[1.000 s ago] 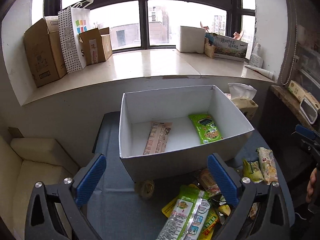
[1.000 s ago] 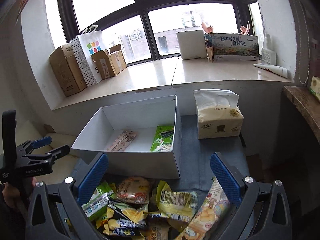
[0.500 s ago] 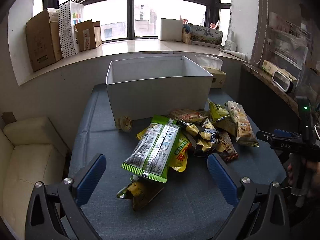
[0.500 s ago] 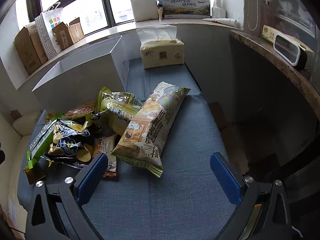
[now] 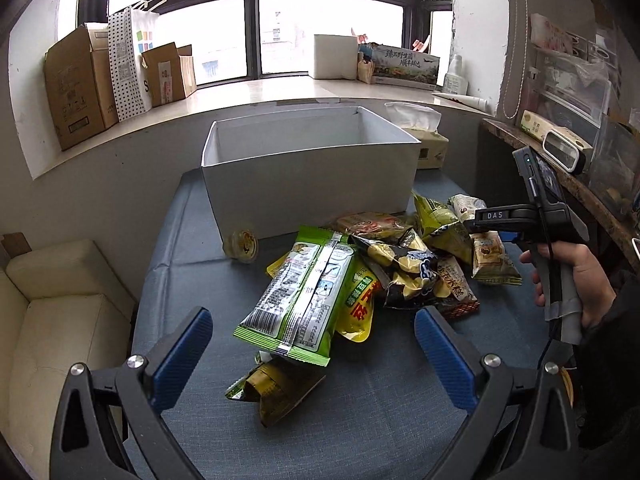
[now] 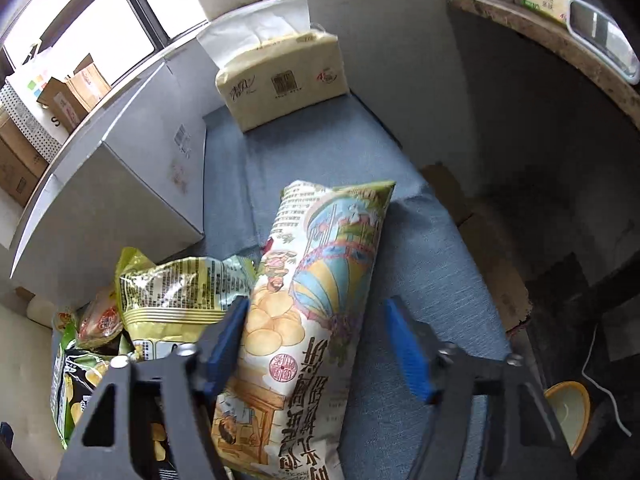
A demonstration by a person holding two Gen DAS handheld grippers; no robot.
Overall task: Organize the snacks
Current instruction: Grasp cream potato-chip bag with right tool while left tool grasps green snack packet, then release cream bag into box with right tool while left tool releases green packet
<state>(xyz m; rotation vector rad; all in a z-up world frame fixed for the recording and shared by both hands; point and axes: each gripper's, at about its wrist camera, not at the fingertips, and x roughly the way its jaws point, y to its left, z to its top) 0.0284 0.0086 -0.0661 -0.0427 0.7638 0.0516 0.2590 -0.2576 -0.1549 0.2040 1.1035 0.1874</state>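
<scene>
A pile of snack packets (image 5: 372,276) lies on the blue cloth table in front of a white open box (image 5: 308,172). My left gripper (image 5: 312,360) is open and empty, above a long green packet (image 5: 300,300) and a crumpled olive packet (image 5: 276,384). My right gripper (image 6: 316,340) is open and straddles a long cream biscuit bag (image 6: 312,312); its left finger touches the bag's side, the right finger stands apart. A yellow-green packet (image 6: 176,292) lies left of that bag. The right gripper also shows in the left wrist view (image 5: 500,220), low over the pile's right end.
A tissue pack (image 6: 280,80) stands behind the box at the table's back right. A small round snack (image 5: 244,244) leans at the box's front corner. A cream sofa (image 5: 52,320) is on the left, a dark wooden shelf (image 6: 560,40) on the right.
Both grippers pulled back from above the box and dropped toward the pile. My right gripper has come down over the long biscuit bag, its fingers now around it.
</scene>
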